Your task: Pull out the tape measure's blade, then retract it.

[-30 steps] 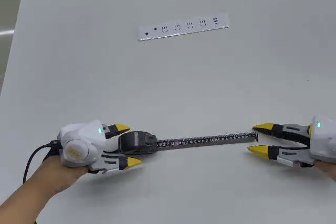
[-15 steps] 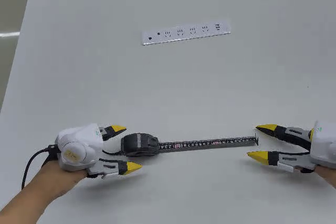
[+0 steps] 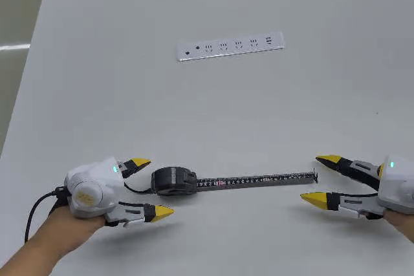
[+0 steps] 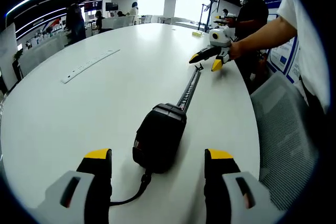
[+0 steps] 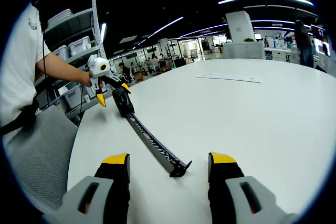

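A black tape measure case [image 3: 173, 180] lies on the white table with its blade [image 3: 257, 179] drawn out to the right, ending in a hook [image 3: 314, 174]. My left gripper [image 3: 145, 187] stands open just left of the case, its yellow-tipped jaws apart and clear of it. In the left gripper view the case [image 4: 159, 136] sits just ahead of the open jaws, the blade [image 4: 190, 86] running away toward the other gripper [image 4: 208, 57]. My right gripper [image 3: 321, 178] is open just right of the hook; in the right gripper view the hook [image 5: 179, 168] lies between and slightly ahead of the jaws.
A white power strip [image 3: 230, 46] lies flat at the far middle of the table [image 3: 272, 114]. The table's left edge [image 3: 29, 63] borders a darker floor. A cable [image 3: 35, 211] trails from the left gripper. Chairs and other people stand beyond the table in the gripper views.
My left gripper has let go of the case and drawn back to the left. The right gripper has backed slightly away from the hook. The tape lies still, blade out.
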Tool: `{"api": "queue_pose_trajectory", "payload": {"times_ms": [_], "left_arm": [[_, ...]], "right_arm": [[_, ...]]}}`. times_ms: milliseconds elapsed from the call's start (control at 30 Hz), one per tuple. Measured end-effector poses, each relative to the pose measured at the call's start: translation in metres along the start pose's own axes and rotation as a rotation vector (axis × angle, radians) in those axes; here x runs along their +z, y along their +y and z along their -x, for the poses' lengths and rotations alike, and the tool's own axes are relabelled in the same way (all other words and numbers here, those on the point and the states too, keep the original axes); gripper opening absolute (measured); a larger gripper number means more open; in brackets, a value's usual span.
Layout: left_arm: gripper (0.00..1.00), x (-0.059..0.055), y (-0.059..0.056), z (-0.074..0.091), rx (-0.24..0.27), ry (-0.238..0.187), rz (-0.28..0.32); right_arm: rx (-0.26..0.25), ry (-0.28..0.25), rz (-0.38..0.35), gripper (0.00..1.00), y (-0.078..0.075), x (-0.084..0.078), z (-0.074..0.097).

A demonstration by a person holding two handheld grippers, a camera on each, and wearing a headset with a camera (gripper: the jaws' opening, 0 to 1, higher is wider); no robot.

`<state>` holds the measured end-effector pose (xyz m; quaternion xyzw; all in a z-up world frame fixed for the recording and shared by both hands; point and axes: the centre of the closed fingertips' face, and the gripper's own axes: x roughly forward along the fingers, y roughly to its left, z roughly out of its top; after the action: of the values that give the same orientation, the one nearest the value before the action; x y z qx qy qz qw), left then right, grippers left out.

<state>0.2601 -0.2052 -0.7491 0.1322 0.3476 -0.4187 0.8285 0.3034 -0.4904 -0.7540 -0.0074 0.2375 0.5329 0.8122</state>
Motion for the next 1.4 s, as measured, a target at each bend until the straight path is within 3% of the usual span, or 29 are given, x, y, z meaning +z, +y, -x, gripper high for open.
{"api": "queue_pose_trajectory", "payload": {"times_ms": [200, 400, 600, 967, 1400], "left_arm": [[0.70, 0.002, -0.002, 0.007, 0.029, -0.027, 0.024], [0.70, -0.008, -0.004, 0.014, 0.061, -0.025, 0.048], [0.70, -0.011, -0.001, 0.025, 0.107, -0.066, 0.102], [0.71, -0.018, -0.001, 0.043, 0.188, -0.126, 0.171], [0.72, -0.027, -0.016, 0.060, 0.221, -0.157, 0.207]], "right_arm": [[-0.035, -0.016, -0.014, 0.61, 0.007, 0.003, 0.003], [-0.063, -0.023, -0.023, 0.61, 0.020, 0.005, 0.001], [-0.102, -0.045, -0.056, 0.62, 0.027, 0.006, 0.001], [-0.170, -0.075, -0.073, 0.63, 0.021, 0.008, 0.011], [-0.211, -0.101, -0.069, 0.64, 0.032, 0.014, 0.022]]}}
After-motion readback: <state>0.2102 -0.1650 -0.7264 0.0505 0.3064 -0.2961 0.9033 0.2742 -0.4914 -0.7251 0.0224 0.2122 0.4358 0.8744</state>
